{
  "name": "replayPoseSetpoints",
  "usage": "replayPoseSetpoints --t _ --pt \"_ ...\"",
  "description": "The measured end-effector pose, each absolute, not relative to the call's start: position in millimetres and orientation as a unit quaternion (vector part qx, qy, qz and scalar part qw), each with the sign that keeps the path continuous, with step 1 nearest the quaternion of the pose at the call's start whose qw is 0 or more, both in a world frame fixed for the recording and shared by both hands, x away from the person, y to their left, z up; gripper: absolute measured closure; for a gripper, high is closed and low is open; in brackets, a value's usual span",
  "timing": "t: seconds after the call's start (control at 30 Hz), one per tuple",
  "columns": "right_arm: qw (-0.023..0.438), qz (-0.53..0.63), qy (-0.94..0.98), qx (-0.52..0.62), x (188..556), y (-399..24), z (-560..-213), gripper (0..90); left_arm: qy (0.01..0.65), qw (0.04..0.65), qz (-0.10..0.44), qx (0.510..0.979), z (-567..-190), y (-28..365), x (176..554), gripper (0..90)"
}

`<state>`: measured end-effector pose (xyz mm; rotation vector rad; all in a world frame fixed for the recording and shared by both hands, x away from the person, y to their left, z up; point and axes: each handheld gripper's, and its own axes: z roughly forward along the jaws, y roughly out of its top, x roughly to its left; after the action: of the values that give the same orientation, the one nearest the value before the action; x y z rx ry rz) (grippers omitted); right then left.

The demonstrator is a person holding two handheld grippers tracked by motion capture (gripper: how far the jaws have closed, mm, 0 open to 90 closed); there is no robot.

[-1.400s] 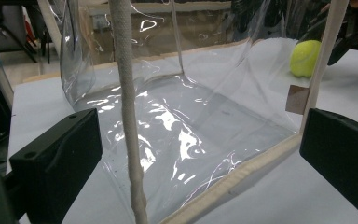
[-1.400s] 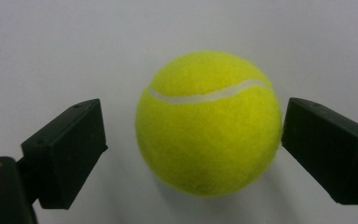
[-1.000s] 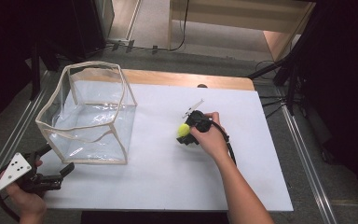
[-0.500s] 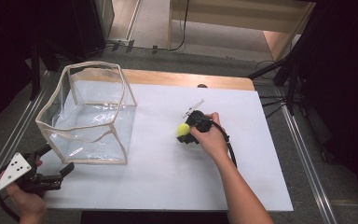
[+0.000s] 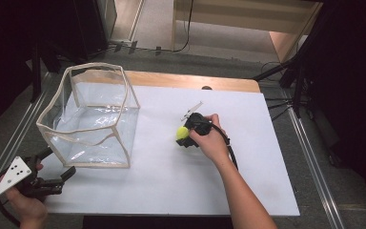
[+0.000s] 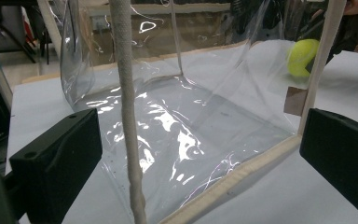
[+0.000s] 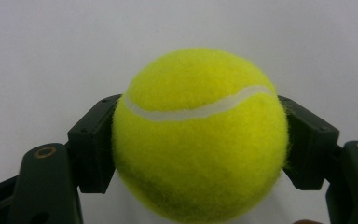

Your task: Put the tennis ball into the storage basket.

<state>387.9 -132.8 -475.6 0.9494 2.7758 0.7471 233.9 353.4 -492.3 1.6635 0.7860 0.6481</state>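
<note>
White tabletop point(image 5: 171, 186), right claw point(image 7: 200, 140) clamped on unbranded yellow tennis ball point(image 7: 198, 135), left claw point(image 6: 200, 154) apart facing clear bin point(image 5: 88, 119)

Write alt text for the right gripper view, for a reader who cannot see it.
A yellow-green tennis ball with a white seam sits clamped between the two black jaws of the right tongs, one pressed against each side of it. Behind the ball lies the plain white table surface.
</note>
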Motion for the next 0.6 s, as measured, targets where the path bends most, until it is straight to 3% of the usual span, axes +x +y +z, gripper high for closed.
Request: replayPoseSetpoints --t 0.6 --pt "0.046 0.263 0.920 0.287 387.8 -99.2 -464.4 23.3 0.332 0.565 0.272 0.704 -492.3 354.6 234.0 0.0"
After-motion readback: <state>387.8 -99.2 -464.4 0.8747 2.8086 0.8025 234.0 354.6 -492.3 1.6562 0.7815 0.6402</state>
